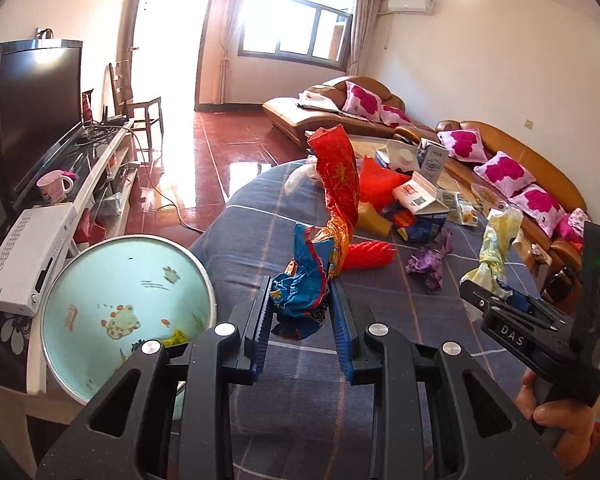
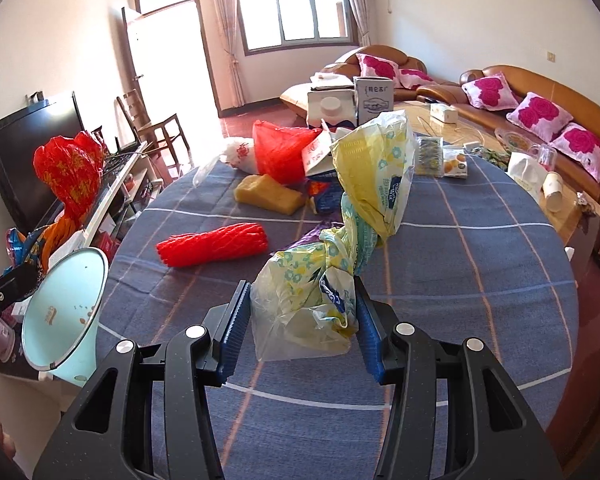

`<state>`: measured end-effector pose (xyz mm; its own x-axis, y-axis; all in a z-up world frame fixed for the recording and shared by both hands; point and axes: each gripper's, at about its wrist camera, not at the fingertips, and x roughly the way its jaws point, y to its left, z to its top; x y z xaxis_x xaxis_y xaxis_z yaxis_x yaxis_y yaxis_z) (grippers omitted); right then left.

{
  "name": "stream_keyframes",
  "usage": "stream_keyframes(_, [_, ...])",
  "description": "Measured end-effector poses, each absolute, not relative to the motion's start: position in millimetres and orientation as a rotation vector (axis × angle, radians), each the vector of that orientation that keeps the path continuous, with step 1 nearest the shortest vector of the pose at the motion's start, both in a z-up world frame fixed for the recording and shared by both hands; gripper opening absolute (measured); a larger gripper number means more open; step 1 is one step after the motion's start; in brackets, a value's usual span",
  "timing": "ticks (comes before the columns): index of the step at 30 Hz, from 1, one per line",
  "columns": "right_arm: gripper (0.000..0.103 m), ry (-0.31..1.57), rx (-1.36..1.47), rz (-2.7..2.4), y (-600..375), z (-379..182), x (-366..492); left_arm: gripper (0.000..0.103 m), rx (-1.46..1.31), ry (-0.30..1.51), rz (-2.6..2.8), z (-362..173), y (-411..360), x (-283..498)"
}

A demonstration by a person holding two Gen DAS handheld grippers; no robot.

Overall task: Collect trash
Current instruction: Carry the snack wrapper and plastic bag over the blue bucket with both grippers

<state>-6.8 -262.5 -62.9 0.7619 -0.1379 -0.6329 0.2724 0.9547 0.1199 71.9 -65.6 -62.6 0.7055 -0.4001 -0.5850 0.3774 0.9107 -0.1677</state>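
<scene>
While the left wrist view is showing the inside of the pale green basin (image 1: pixel 128 316) with its cartoon print and a yellow scrap lying at the bottom, the right wrist view is only catching that basin (image 2: pixel 62 320) side-on at the table's edge, so you can't really see into it from there. The left view is also picking up the person's hand (image 1: pixel 556 416) wrapping the other tool's handle, which the right camera isn't getting at all.

The left gripper (image 1: pixel 302 312) is squeezing the crumpled red and blue foil wrapper (image 1: pixel 332 208), which is sticking up tall from between its pads, just right of the basin. The right gripper (image 2: pixel 302 320) is pinching the yellow flowered plastic bag (image 2: pixel 340 240), twisted in the middle and puffing out above the fingers, hanging over the blue plaid tablecloth (image 2: pixel 480 260).

Both tools are pointing out across the table, off the cloth. Still lying on it: a red mesh roll (image 2: pixel 214 244), a red bag (image 2: pixel 284 152), a yellow sponge (image 2: pixel 268 192) and some cartons (image 2: pixel 372 100).
</scene>
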Motion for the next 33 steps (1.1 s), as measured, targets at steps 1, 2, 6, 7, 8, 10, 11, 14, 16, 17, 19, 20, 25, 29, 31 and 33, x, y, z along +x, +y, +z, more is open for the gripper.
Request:
stream_keyframes(1, [0.049,0.668,0.203,-0.217,-256.9,-61.8,-5.6,0.028,-0.039,0.654,-0.422,-61.4,-61.0,71.7])
stream_keyframes(2, [0.049,0.667,0.195,-0.21,-252.1,-60.8,-4.4,0.028,-0.041,0.652,-0.413,-60.2,-57.1,71.3])
stream_keyframes(6, [0.049,0.663,0.17,-0.175,-232.9,-56.6,1.8,0.028,-0.052,0.652,-0.37,-59.2,-40.0,73.8])
stream_keyframes(7, [0.049,0.662,0.164,-0.166,-228.7,-55.4,4.0,0.028,-0.054,0.656,-0.359,-59.7,-36.4,74.9])
stream_keyframes(8, [0.049,0.66,0.16,-0.158,-224.9,-54.8,5.4,0.028,-0.058,0.661,-0.345,-60.7,-32.3,76.3])
stream_keyframes(10, [0.049,0.658,0.151,-0.143,-217.6,-53.1,9.3,0.028,-0.067,0.668,-0.326,-63.2,-24.2,78.5])
stream_keyframes(11, [0.049,0.656,0.147,-0.136,-214.1,-52.0,11.1,0.028,-0.07,0.672,-0.317,-63.9,-20.7,79.6])
stream_keyframes(14, [0.049,0.654,0.135,-0.114,-203.9,-49.4,16.6,0.028,-0.075,0.671,-0.289,-64.1,-11.0,82.2])
stream_keyframes(16, [0.049,0.653,0.124,-0.095,-196.1,-48.0,20.7,0.028,-0.076,0.667,-0.27,-62.6,-3.8,82.6])
stream_keyframes(17, [0.049,0.652,0.117,-0.086,-190.2,-47.3,21.4,0.028,-0.076,0.666,-0.259,-62.2,-0.3,83.0])
stream_keyframes(19, [0.049,0.652,0.106,-0.065,-181.2,-45.9,25.1,0.028,-0.075,0.666,-0.237,-62.3,6.1,84.3])
stream_keyframes(20, [0.049,0.653,0.1,-0.055,-176.6,-45.9,26.8,0.028,-0.075,0.667,-0.226,-62.7,10.2,84.7])
stream_keyframes(25, [0.049,0.652,0.069,-0.007,-154.3,-44.6,35.4,0.028,-0.087,0.669,-0.168,-62.9,30.4,90.0])
stream_keyframes(29, [0.049,0.658,0.047,0.028,-136.4,-45.2,43.5,0.028,-0.086,0.677,-0.122,-63.5,44.3,93.9])
stream_keyframes(31, [0.049,0.661,0.037,0.046,-127.1,-45.0,48.1,0.028,-0.083,0.677,-0.104,-63.5,50.3,95.1])
stream_keyframes(33, [0.049,0.662,0.027,0.065,-120.0,-45.1,51.7,0.028,-0.084,0.681,-0.09,-63.8,55.9,97.1])
